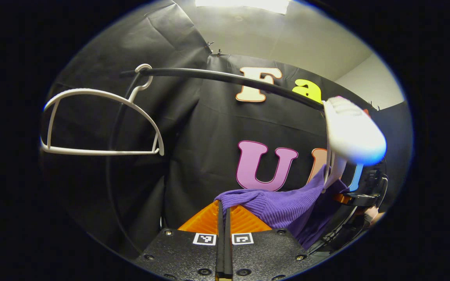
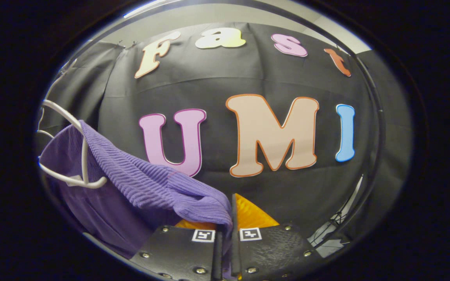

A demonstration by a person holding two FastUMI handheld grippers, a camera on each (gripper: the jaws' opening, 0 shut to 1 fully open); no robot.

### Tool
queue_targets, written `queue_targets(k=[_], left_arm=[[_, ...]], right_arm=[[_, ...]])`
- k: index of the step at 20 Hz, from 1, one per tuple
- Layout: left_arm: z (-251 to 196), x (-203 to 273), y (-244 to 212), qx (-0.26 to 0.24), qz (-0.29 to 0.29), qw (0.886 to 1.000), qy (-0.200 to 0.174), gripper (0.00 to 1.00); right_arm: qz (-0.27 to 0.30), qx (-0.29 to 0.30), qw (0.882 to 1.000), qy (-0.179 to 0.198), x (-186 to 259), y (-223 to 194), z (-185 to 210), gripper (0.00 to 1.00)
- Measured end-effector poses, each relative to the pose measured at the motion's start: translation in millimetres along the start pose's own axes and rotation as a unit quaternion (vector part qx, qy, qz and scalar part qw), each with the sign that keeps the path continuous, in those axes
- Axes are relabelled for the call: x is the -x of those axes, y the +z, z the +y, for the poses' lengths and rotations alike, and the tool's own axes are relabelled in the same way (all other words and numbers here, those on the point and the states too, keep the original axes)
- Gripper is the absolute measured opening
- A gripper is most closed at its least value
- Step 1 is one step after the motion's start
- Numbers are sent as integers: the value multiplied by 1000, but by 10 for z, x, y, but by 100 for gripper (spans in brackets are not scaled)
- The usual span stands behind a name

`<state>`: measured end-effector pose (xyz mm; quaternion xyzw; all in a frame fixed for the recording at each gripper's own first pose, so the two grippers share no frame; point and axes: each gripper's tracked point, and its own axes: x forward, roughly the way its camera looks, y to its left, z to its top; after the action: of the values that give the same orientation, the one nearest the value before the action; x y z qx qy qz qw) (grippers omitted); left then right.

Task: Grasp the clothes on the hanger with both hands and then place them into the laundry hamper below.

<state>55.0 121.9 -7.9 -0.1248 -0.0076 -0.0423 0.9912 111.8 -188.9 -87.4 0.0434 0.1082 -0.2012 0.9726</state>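
Observation:
A purple knit garment [image 1: 283,207] hangs from a white hanger [image 1: 352,132] on the black rail [image 1: 225,76], close at the right of the left gripper view. My left gripper [image 1: 224,205] is shut on the garment's left edge, which bunches over its fingertips. Farther right, below that hanger, the other gripper [image 1: 359,197] shows against the cloth, with part of a hand behind it. In the right gripper view the garment [image 2: 147,183] drapes from the hanger [image 2: 82,156] at the left down to my right gripper [image 2: 228,218], which is shut on its ribbed edge.
An empty white hanger [image 1: 100,121] hangs from the rail's left end, well left of the garment. The rack's thin black upright [image 2: 379,117] curves down the right side of the right gripper view. The black cloth wall stands close behind everything.

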Motion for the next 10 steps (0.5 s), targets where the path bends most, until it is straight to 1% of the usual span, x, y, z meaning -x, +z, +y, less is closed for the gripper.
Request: queue_targets(k=[10], left_arm=[[-98, 29, -213, -1, 22, 1000, -7, 0]], right_arm=[[31, -1, 999, -19, 153, -339, -206, 9]])
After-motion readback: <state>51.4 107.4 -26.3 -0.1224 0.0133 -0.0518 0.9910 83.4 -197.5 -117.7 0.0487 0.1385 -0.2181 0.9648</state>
